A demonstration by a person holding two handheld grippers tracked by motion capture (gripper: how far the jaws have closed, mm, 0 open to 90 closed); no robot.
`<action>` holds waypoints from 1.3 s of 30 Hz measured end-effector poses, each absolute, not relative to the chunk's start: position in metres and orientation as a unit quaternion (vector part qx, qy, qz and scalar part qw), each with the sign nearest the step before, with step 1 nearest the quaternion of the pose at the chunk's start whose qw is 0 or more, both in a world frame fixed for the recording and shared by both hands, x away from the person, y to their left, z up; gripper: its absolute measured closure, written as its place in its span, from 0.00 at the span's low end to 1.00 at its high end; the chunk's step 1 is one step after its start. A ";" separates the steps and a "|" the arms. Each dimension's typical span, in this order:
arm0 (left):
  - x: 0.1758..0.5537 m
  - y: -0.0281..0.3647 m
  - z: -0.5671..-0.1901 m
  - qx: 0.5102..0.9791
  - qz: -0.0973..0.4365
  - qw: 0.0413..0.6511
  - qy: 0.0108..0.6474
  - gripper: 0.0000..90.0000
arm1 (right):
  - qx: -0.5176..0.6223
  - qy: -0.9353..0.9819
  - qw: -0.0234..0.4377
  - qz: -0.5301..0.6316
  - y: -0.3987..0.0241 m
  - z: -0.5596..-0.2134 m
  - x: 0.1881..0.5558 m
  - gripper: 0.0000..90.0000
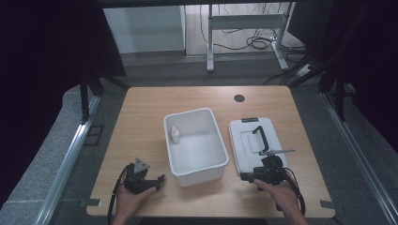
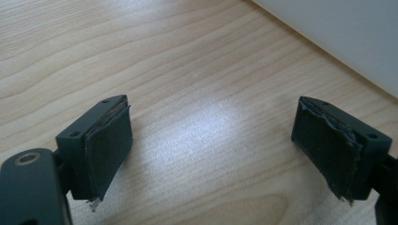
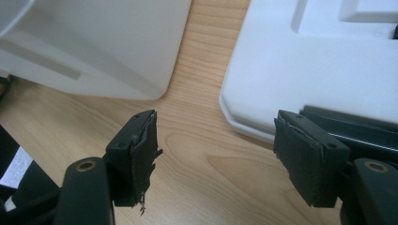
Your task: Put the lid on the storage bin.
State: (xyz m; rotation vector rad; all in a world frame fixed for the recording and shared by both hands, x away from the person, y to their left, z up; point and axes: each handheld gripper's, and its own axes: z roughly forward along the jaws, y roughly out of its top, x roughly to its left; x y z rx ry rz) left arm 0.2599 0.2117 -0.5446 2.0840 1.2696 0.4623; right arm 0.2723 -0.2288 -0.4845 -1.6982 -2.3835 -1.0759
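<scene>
White bin [image 1: 196,166] holds small bottle [image 1: 174,135].

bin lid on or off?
Off. The lid lies flat on the table beside the open white bin; small bottle inside.

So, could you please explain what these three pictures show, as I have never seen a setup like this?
A person sits at a wooden table and holds a hand tool with two black fingers in each hand. The high view looks down from above: the left gripper is at lower left, the right gripper at lower right. The other two pictures come from cameras riding on those tools, looking along their fingers. On the table stand a white bin with a small bottle inside, and beside it a flat white lid with a black handle. Both grippers are open and hold nothing; the right one sits by the lid's near edge.
</scene>
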 end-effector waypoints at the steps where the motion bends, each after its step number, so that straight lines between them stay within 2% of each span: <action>1: 0.260 0.211 -0.545 0.793 0.177 0.322 0.486 0.14 | -0.544 -0.765 0.011 -0.344 -0.230 -0.484 0.273 0.34; 18: 0.260 0.212 -0.545 0.794 0.177 0.322 0.485 0.14 | -0.558 -0.763 -0.008 -0.326 -0.230 -0.481 0.276 0.37; 39: 0.261 0.213 -0.545 0.796 0.175 0.324 0.480 0.15 | -0.593 -0.737 -0.011 -0.323 -0.282 -0.475 0.277 0.40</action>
